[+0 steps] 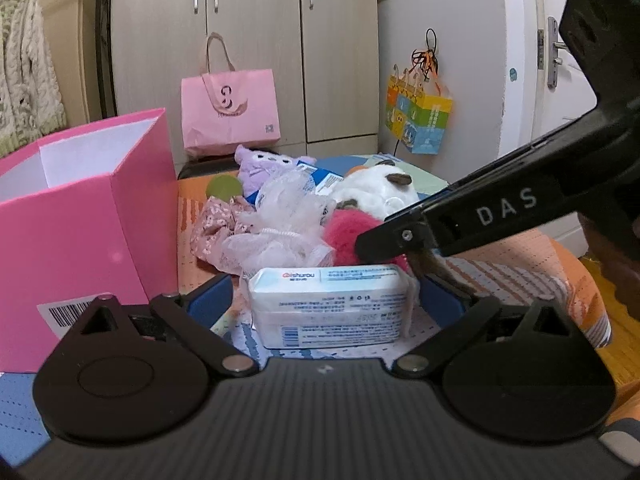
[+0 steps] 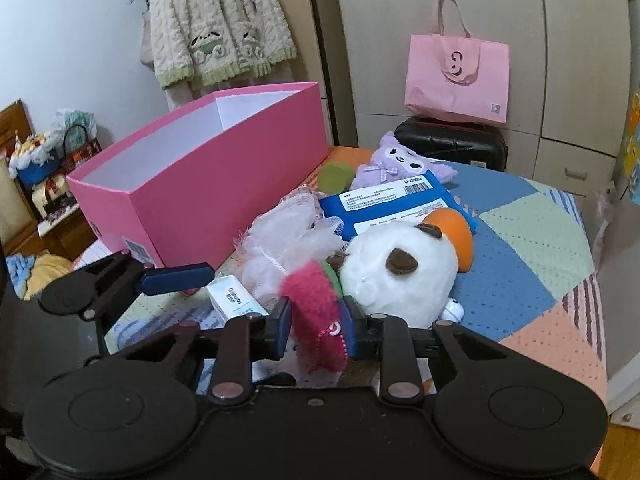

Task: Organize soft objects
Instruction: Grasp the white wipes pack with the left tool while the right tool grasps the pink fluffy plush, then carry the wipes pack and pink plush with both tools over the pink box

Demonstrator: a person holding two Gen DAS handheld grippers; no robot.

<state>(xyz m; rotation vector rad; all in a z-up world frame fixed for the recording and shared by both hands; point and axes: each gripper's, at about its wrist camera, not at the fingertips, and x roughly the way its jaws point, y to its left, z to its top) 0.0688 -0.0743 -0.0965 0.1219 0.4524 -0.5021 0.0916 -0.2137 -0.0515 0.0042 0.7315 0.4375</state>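
Observation:
My right gripper (image 2: pixel 318 322) is shut on a red fluffy plush (image 2: pixel 316 300), both blue pads pressing its sides; in the left wrist view the right gripper (image 1: pixel 384 240) reaches in from the right onto the red fluffy plush (image 1: pixel 344 232). A white tissue pack (image 1: pixel 328 304) lies between the pads of my left gripper (image 1: pixel 326 300), which stands open with a gap on either side. Behind it lie a white mesh pouf (image 1: pixel 280 224), a white plush (image 2: pixel 400 276), a purple plush (image 2: pixel 396 164) and a blue pack (image 2: pixel 392 204).
An open pink box (image 2: pixel 200 184) stands at the left on the patchwork cloth (image 2: pixel 520 240). A green round thing (image 2: pixel 334 176), an orange ball (image 2: pixel 456 232) and pink floral fabric (image 1: pixel 212 224) lie in the pile. A pink bag (image 2: pixel 456 76) sits on a black case (image 2: pixel 452 142).

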